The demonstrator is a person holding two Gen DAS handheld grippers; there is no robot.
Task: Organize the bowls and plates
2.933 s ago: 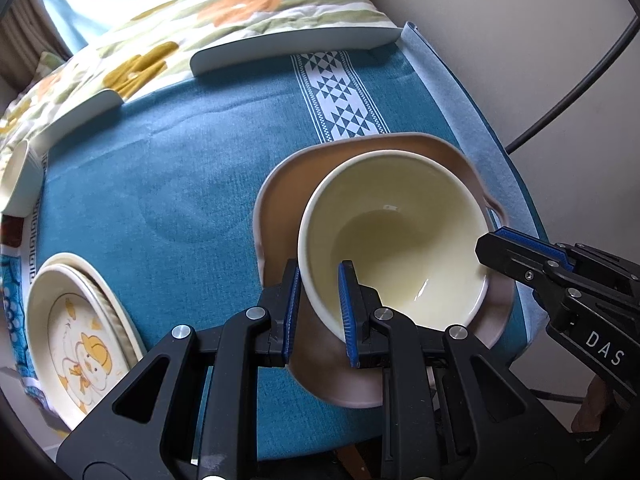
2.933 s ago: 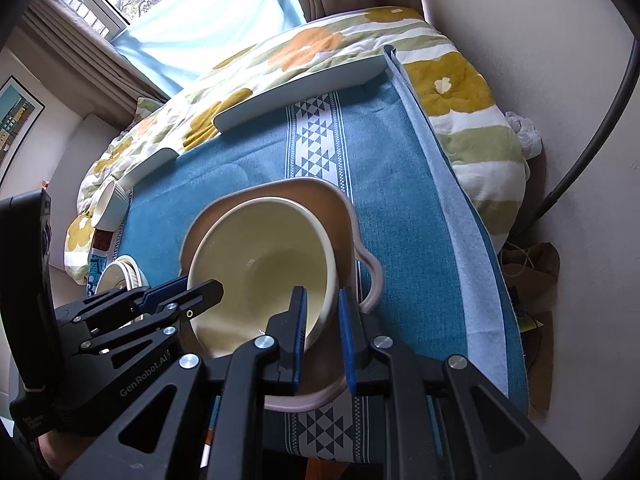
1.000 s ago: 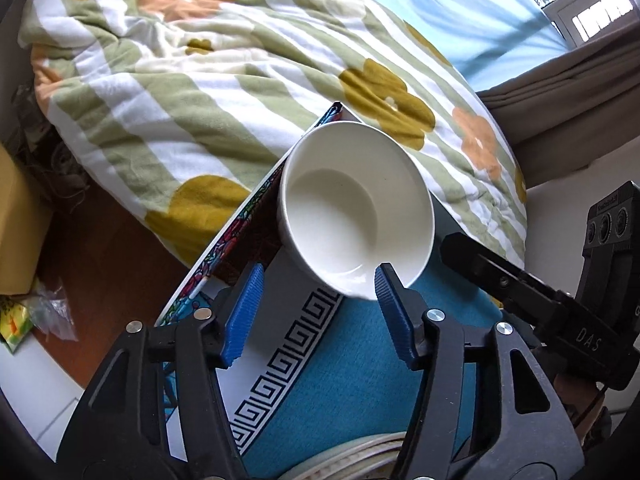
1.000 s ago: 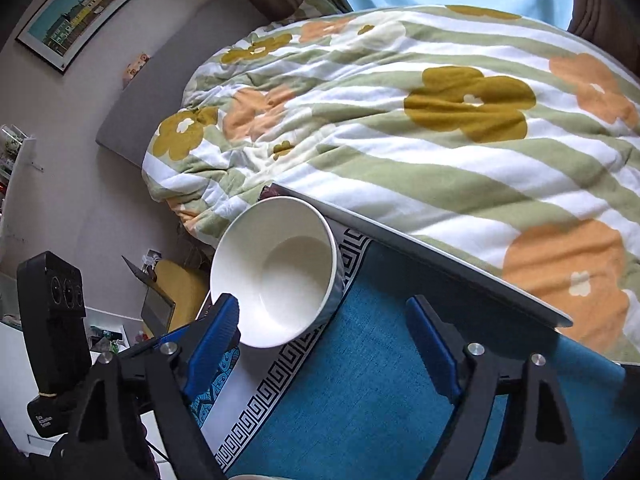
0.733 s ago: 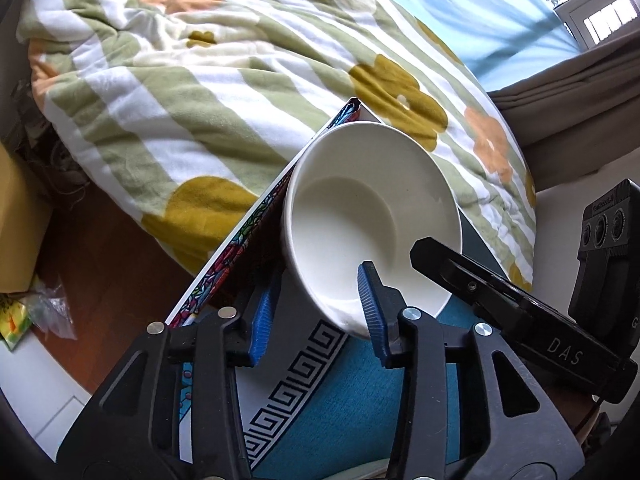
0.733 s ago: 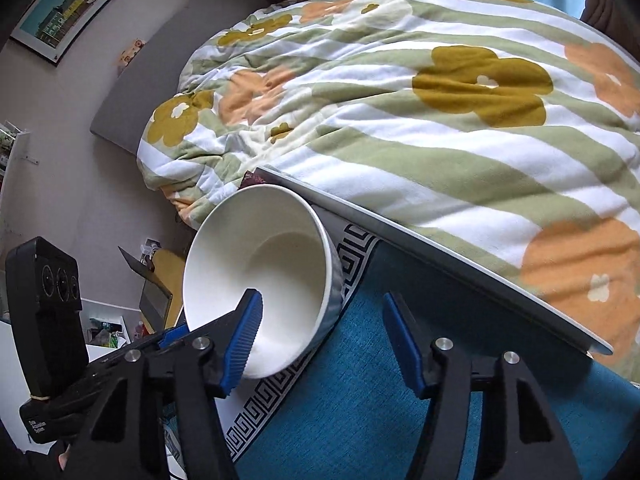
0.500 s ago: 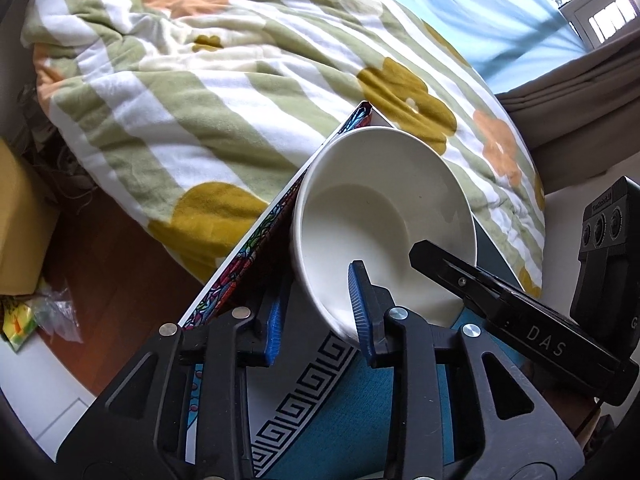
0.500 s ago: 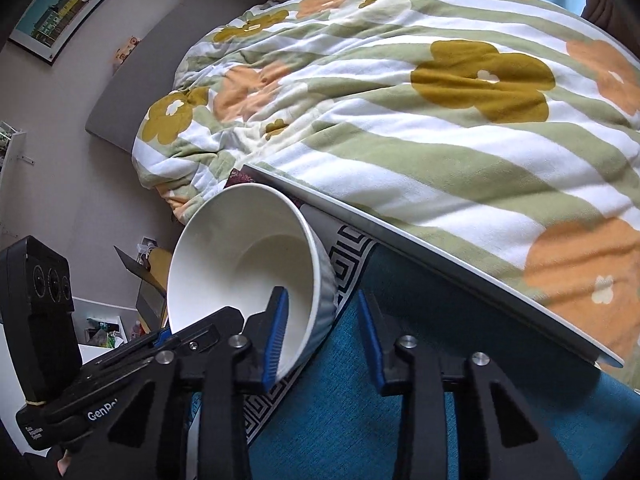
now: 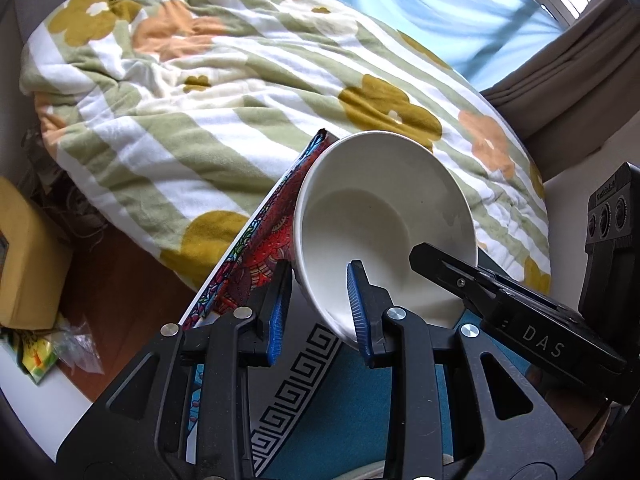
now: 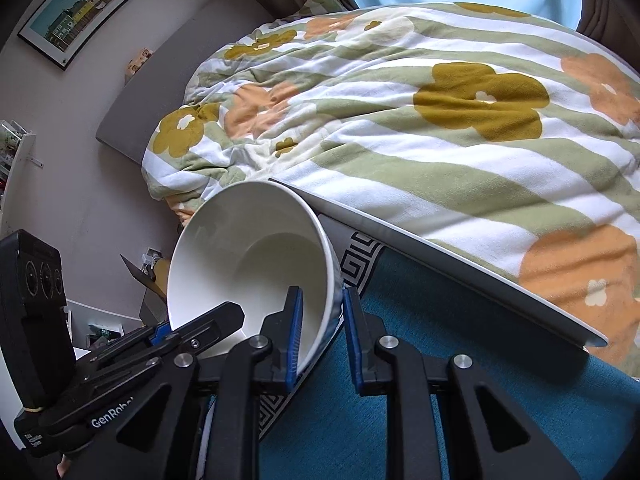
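Note:
A white bowl (image 9: 384, 216) is tilted up at the far corner of the table, its mouth toward the cameras. My left gripper (image 9: 316, 308) is shut on its near-left rim, one blue pad inside and one outside. My right gripper (image 10: 320, 328) is shut on the bowl (image 10: 248, 256) at its near-right rim in the same way. Each gripper shows in the other's view: the right one (image 9: 500, 292) reaches in from the right, the left one (image 10: 176, 340) from the left.
The table carries a teal cloth (image 10: 360, 432) with a black-and-white key-pattern border (image 9: 288, 392) and a red patterned strip (image 9: 264, 248). A flowered striped blanket (image 10: 440, 128) lies on the bed beyond the table edge. A plate rim (image 9: 360, 474) shows at the bottom. Floor and a yellow box (image 9: 24, 264) are at left.
Both grippers moved from the cream bowl on the tan plate to the white bowl at the corner, closed from wide open onto its rim, and the bowl has tipped up.

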